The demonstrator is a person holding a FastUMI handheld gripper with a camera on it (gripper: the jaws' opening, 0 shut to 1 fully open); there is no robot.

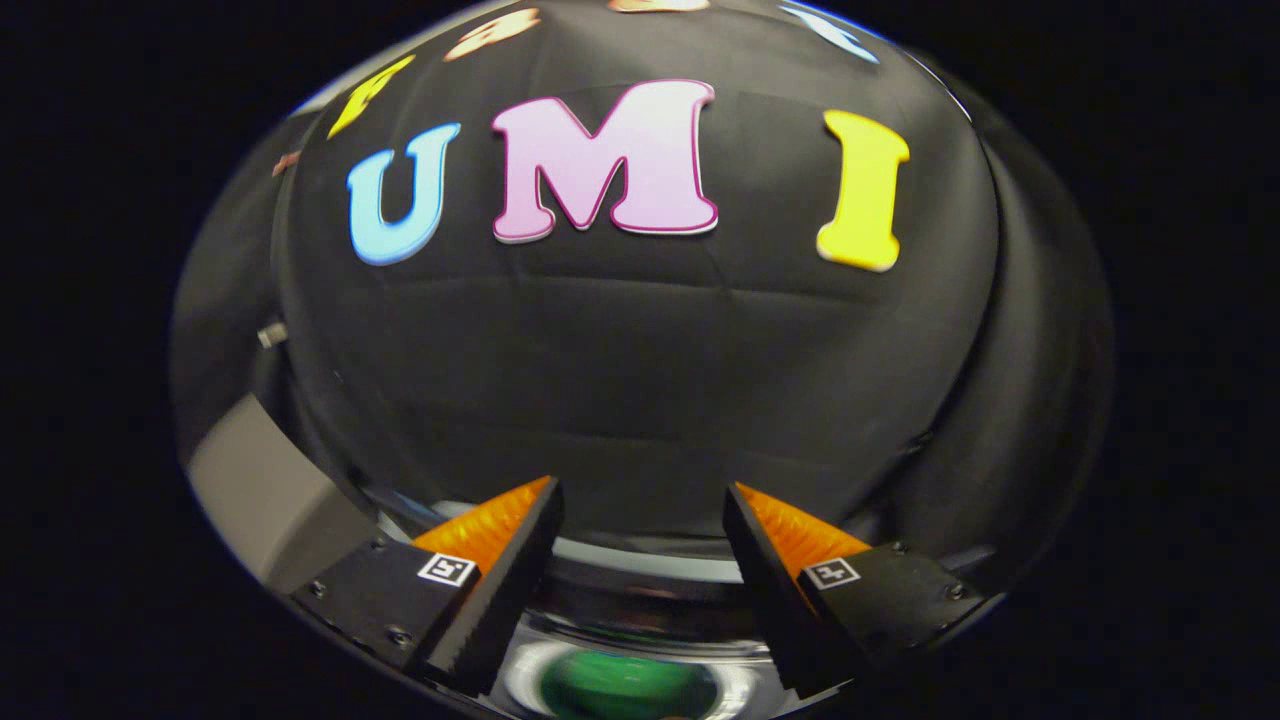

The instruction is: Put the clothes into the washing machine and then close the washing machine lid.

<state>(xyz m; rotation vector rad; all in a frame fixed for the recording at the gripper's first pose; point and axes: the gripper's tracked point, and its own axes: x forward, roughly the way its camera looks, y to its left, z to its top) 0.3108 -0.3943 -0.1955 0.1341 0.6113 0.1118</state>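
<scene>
Hovering over the washing machine [640, 570], the gripper [640, 500] has its fingers [500, 560] spread wide, holding nothing. Green clothes [625, 690] lie in the drum below, between the fingers. Grey lid [270, 490] at left.

Beyond the tongs [643, 500] hangs a black cloth wall [640, 380], creased in faint straight fold lines and bulging across the whole background. Far off to the left of the tongs, a small grey metal stub [271, 335] pokes out at the cloth's edge. Nearer, just left of the left tong, sits a plain grey flat-faced slab [265, 485], tilted, its material unclear
</scene>
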